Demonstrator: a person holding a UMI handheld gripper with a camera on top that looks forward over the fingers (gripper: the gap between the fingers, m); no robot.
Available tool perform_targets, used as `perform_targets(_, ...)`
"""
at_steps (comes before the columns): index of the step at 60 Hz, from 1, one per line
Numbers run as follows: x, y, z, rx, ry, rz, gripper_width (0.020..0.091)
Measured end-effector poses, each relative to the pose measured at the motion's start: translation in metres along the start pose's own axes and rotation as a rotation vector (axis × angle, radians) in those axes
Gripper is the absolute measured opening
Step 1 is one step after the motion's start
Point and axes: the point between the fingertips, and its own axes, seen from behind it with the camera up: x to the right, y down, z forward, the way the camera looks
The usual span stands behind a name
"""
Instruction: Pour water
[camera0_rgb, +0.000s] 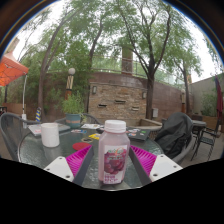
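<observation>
Outdoor patio scene, gripper view. Claw (113, 160) sits low at the near edge with both fingers showing; the magenta pads (80, 158) face inward on either side of a small plastic bottle (113, 152). Bottle is upright, white cap (114, 126) on, pinkish-purple label, and it stands right between the fingers. Pads look pressed against its left and right sides, so the claw is pinching the bottle. Cannot tell whether the bottle's base touches the surface, since it is hidden low between the fingers.

The surface (60, 152) is a round glass-topped table, reflective and dark. Far left on it stands a white cup (50, 134), upright and well apart from the bottle. A few colourful flat items (88, 137) lie beyond the bottle near the table centre, too small to identify. A white flat thing (40, 128) lies by the cup, unclear what.

Dark metal chair (11, 134) at left of the table. At right, a dark bag or jacket (174, 134) is heaped on another chair. Behind stand a brick wall (118, 98) with a chimney-like block, tall trees (150, 40) overhead, and an orange canopy (10, 70) at far left.
</observation>
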Motion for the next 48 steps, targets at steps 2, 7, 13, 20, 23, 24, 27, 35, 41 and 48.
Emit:
perform_targets(2, -0.001, -0.003, 0.005, 0.007, -0.001, -0.006, 0.0767)
perform_targets(7, 0.001, 0.003, 0.013, -0.008, 0.014, 0.014, 0.0561)
perform_targets(13, 0.000, 0.001, 0.011, 0.000, 0.014, 0.042, 0.0544)
perform_targets(20, 0.001, 0.002, 0.016, -0.011, -0.011, 0.046, 0.0544)
perform_targets(23, 0.001, 0.001, 0.015, -0.027, -0.018, 0.032, 0.0519)
perform_targets(24, 0.000, 0.003, 0.017, -0.032, -0.020, 0.025, 0.0509)
perform_targets(27, 0.001, 0.000, 0.019, -0.055, -0.017, -0.020, 0.0476)
perform_targets(35, -0.003, -0.047, 0.038, -0.019, 0.035, -0.289, 0.0447)
perform_targets(41, -0.042, -0.101, 0.067, 0.051, 0.035, -0.571, 0.0446)
perform_targets(48, -0.102, -0.139, 0.100, 0.135, 0.050, -1.060, 0.0445)
